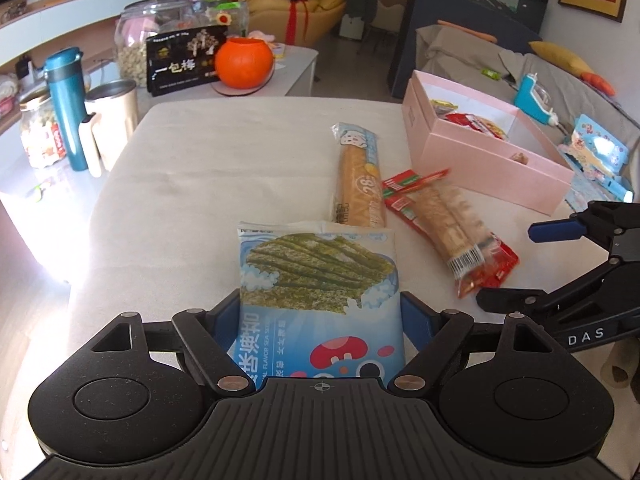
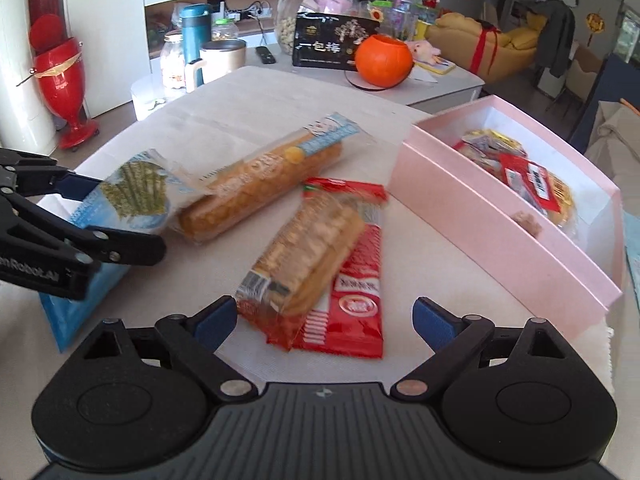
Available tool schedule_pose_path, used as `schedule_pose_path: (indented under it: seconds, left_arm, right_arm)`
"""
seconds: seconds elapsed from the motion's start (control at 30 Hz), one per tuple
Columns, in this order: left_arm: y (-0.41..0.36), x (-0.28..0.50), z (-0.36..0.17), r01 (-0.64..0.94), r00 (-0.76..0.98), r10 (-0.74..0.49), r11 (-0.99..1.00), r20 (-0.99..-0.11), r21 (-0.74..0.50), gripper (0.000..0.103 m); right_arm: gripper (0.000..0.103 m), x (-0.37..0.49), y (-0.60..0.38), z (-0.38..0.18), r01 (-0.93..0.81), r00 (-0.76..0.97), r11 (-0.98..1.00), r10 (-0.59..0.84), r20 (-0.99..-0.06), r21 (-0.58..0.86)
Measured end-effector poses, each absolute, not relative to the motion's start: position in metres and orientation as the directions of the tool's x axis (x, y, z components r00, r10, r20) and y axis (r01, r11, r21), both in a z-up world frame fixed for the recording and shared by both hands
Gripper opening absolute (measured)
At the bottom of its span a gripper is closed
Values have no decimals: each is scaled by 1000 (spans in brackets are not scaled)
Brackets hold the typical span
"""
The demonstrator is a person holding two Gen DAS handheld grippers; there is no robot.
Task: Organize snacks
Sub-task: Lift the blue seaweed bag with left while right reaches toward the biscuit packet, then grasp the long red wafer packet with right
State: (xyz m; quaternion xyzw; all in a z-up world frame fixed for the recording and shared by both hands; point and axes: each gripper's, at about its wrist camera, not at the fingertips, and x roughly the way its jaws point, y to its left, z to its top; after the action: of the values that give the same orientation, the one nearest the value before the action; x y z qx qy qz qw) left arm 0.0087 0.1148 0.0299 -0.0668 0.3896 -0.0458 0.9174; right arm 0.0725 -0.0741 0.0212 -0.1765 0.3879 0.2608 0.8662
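My left gripper (image 1: pixel 320 312) is shut on a blue seaweed snack bag (image 1: pixel 320 280), one finger on each side of it; the bag also shows in the right wrist view (image 2: pixel 132 196). My right gripper (image 2: pixel 324 316) is open, its fingers on either side of the near end of a red-wrapped biscuit pack (image 2: pixel 320 268), which also shows in the left wrist view (image 1: pixel 452 224). A long blue-topped roll pack (image 2: pixel 260 184) lies beside it. A pink box (image 2: pixel 500 216) with several snacks inside stands at the right.
The snacks lie on a white cloth-covered table (image 1: pixel 208 168). Behind it are an orange pumpkin bowl (image 1: pixel 244 62), a black snack box (image 1: pixel 184 60), a glass jar (image 1: pixel 144 40), a teal flask (image 1: pixel 66 108) and a beige mug (image 1: pixel 112 120). A sofa (image 1: pixel 520 68) lies far right.
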Motion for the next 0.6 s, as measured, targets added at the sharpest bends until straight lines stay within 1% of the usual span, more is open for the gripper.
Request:
schedule_pose_path:
  seconds: [0.1, 0.17, 0.23, 0.33, 0.4, 0.5, 0.6]
  left_arm:
    - [102, 4, 33, 89, 703, -210, 974, -679, -210, 85]
    - [90, 3, 33, 130, 703, -248, 966, -667, -222, 85]
    - [76, 4, 29, 161, 689, -263, 964, -675, -210, 85]
    - [66, 6, 22, 166, 683, -228, 974, -694, -157, 85]
    - [69, 4, 23, 151, 687, -212, 977, -695, -149, 85]
    - [78, 0, 25, 105, 694, -166, 986, -701, -130, 85]
    - [92, -4, 24, 66, 691, -142, 989, -709, -133, 85]
  right_arm:
    - [95, 75, -106, 17, -527, 594, 836, 232, -770, -154]
    - [95, 79, -128, 15, -478, 593, 868, 208, -778, -132]
    - [95, 80, -144, 16, -437, 591, 894, 203, -781, -97]
    - [95, 78, -156, 23, -415, 597, 910, 258, -760, -17]
    - [95, 77, -151, 29, -424, 599, 905, 302, -742, 26]
    - [95, 82, -131, 31, -453, 588, 889, 357, -726, 69]
    - [95, 95, -99, 26, -472, 571, 878, 377, -729, 84]
